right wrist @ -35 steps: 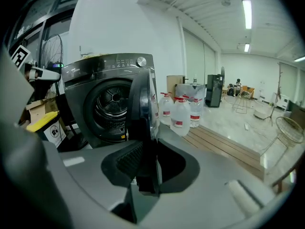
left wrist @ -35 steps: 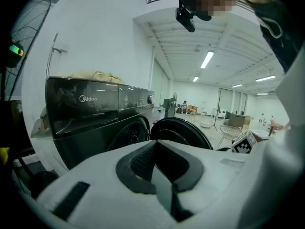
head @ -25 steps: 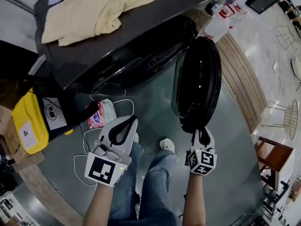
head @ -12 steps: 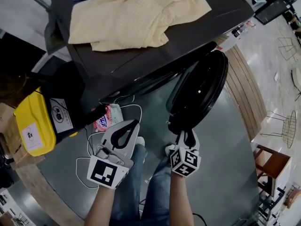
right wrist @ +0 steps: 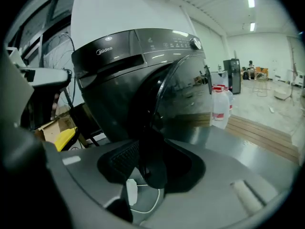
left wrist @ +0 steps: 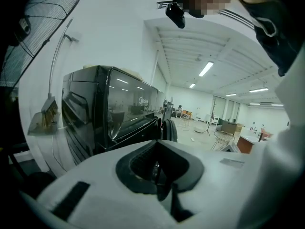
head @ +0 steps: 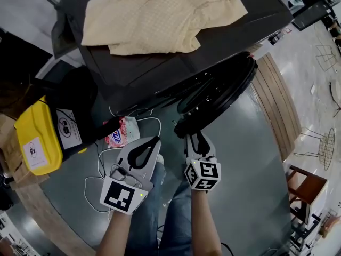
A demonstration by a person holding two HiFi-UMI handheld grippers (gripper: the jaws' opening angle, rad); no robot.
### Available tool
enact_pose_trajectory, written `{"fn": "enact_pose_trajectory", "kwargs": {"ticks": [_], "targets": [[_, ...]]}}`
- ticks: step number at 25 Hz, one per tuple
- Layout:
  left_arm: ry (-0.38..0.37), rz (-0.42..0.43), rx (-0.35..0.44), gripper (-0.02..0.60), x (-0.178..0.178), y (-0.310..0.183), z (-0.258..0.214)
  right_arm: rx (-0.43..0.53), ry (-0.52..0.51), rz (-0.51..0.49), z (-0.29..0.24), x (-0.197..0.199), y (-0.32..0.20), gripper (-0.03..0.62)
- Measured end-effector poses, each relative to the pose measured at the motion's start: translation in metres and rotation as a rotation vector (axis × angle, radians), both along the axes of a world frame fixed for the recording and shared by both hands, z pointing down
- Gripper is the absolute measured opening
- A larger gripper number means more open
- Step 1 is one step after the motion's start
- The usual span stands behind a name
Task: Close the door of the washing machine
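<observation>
Washer (head: 133,87) at top of head view, dark, front-loader, beige cloth (head: 165,15) heaped on its lid. Door (head: 218,92) round, black, hinged at the right and partly swung in, not latched; its free edge points down toward the person. Right gripper (head: 196,139) is at that free edge: the door rim stands between its jaws, which have just been opening, and the ribbed pad shows beside the rim, so a loose straddle, not a clamp. Left gripper (head: 153,141) is just beside the right one, off the door, tips together, nothing between them, aimed at the washer's side. On the floor left of the washer are a yellow bag (head: 32,143), a pink packet (head: 121,132) and a white cable (head: 101,164). Wooden platform (head: 277,100) runs along the right, with bottles (right wrist: 220,106) on it by the washer.
</observation>
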State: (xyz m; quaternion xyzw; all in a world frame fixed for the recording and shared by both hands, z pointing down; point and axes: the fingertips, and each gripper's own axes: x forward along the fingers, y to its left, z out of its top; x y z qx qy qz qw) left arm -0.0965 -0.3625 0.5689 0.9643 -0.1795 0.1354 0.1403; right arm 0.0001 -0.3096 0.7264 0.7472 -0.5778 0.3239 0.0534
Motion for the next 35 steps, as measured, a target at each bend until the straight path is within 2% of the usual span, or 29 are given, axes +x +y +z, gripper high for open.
{"fn": "enact_pose_trajectory", "kwargs": {"ticks": [8, 13, 20, 31, 35], "targets": [[0.003, 0.007, -0.013, 0.002, 0.007, 0.01, 0.008, 0.104, -0.022, -0.24, -0.004, -0.014, -0.029, 0.167], [-0.002, 0.005, -0.016, 0.002, 0.008, 0.013, 0.013, 0.134, -0.016, -0.338, -0.004, -0.018, -0.046, 0.16], [-0.002, 0.002, -0.022, 0.002, 0.008, 0.015, 0.017, 0.152, -0.006, -0.353, -0.005, -0.022, -0.073, 0.15], [-0.007, -0.011, -0.032, 0.002, 0.008, 0.014, 0.021, 0.175, -0.017, -0.313, -0.007, -0.023, -0.081, 0.153], [-0.012, -0.022, -0.03, 0.002, 0.007, 0.012, 0.021, 0.165, -0.009, -0.327, -0.007, -0.023, -0.081, 0.15]]}}
